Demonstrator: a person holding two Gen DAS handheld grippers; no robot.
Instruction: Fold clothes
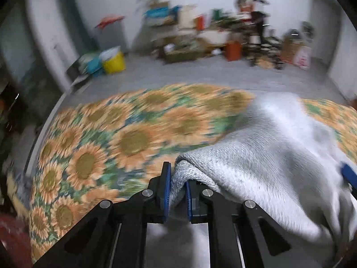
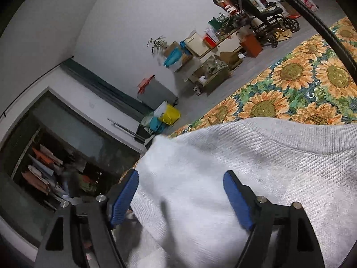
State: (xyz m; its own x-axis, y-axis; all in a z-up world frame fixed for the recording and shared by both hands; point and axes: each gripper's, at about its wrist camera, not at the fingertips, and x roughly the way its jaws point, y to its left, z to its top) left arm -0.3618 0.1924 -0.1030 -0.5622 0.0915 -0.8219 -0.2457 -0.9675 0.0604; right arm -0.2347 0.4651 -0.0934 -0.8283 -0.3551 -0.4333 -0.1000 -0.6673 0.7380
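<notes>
Left wrist view, nearest: the left gripper [image 1: 178, 186] is clenched on a bunched edge of the grey knit sweater [image 1: 256, 156], the cloth squeezed between its blue pads [image 1: 167, 185].
Why held so: a pinch on a thick rolled hem looks like the anchor for lifting or dragging that corner, I judge.
Right wrist view, nearest: the right gripper [image 2: 180, 198] stands released, its blue pads [image 2: 236, 201] wide apart with the sweater [image 2: 223, 167] lying between and under them, not pressed.
Why open: it seems to be hunting a fresh hold on the cloth while the other hand keeps it.
Where the garment is: on the sunflower-print cloth [image 1: 125, 138], partly raised and rumpled toward both hands, not lying flat.
Which way it runs: in the left wrist view its long line runs from the pinched edge away and to the right; a ribbed band [image 2: 312, 138] crosses the far side in the right wrist view. Neck or hem, I cannot tell.
Beyond: grey floor [image 1: 200, 69], a yellow bucket [image 1: 113, 63], and a cluttered shelf [image 1: 200, 29] against the white wall.
</notes>
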